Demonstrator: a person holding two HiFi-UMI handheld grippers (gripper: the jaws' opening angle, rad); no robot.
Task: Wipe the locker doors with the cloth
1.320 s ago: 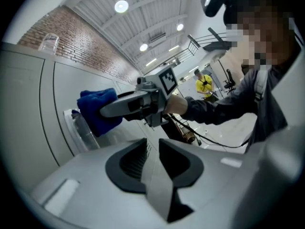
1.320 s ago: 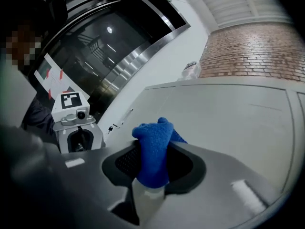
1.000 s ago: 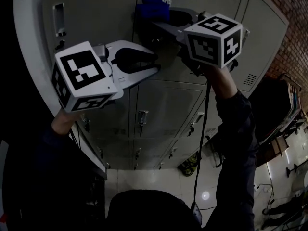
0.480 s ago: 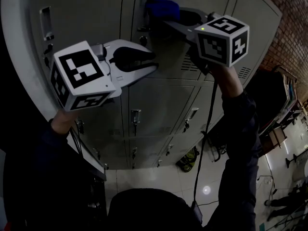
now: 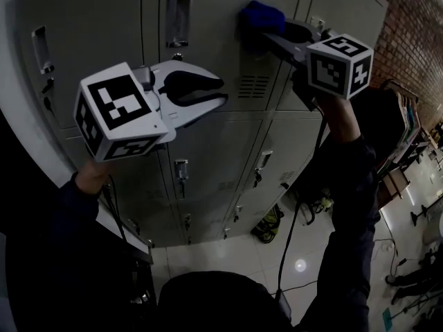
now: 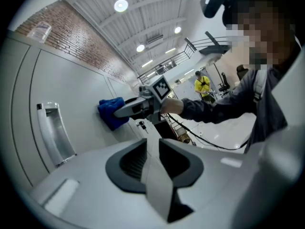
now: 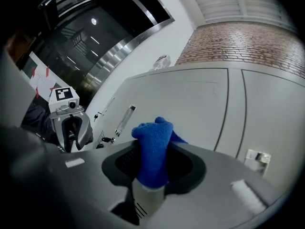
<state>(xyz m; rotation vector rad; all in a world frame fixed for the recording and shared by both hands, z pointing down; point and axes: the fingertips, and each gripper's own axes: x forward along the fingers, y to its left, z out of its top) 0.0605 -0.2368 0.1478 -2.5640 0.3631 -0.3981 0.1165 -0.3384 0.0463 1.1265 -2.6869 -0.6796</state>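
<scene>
A bank of grey locker doors (image 5: 221, 54) fills the head view. My right gripper (image 5: 259, 37) is shut on a blue cloth (image 5: 261, 18), which presses against an upper door near its right seam. The same cloth (image 7: 153, 151) bunches between the jaws in the right gripper view, with the door (image 7: 190, 104) just beyond. My left gripper (image 5: 220, 92) hangs in front of the doors lower left, jaws together with nothing between them. In the left gripper view the cloth (image 6: 112, 112) and right gripper (image 6: 125, 111) show against the door.
A door handle (image 5: 178, 19) and a vent (image 5: 253, 86) lie left of and below the cloth. A brick wall (image 5: 408, 26) stands at the right. Lower lockers (image 5: 208, 178) run down to a glossy floor (image 5: 297, 268) with furniture at far right.
The right gripper has carried the cloth to the right across the upper door, away from the handle. The left gripper has stayed about where it was.
</scene>
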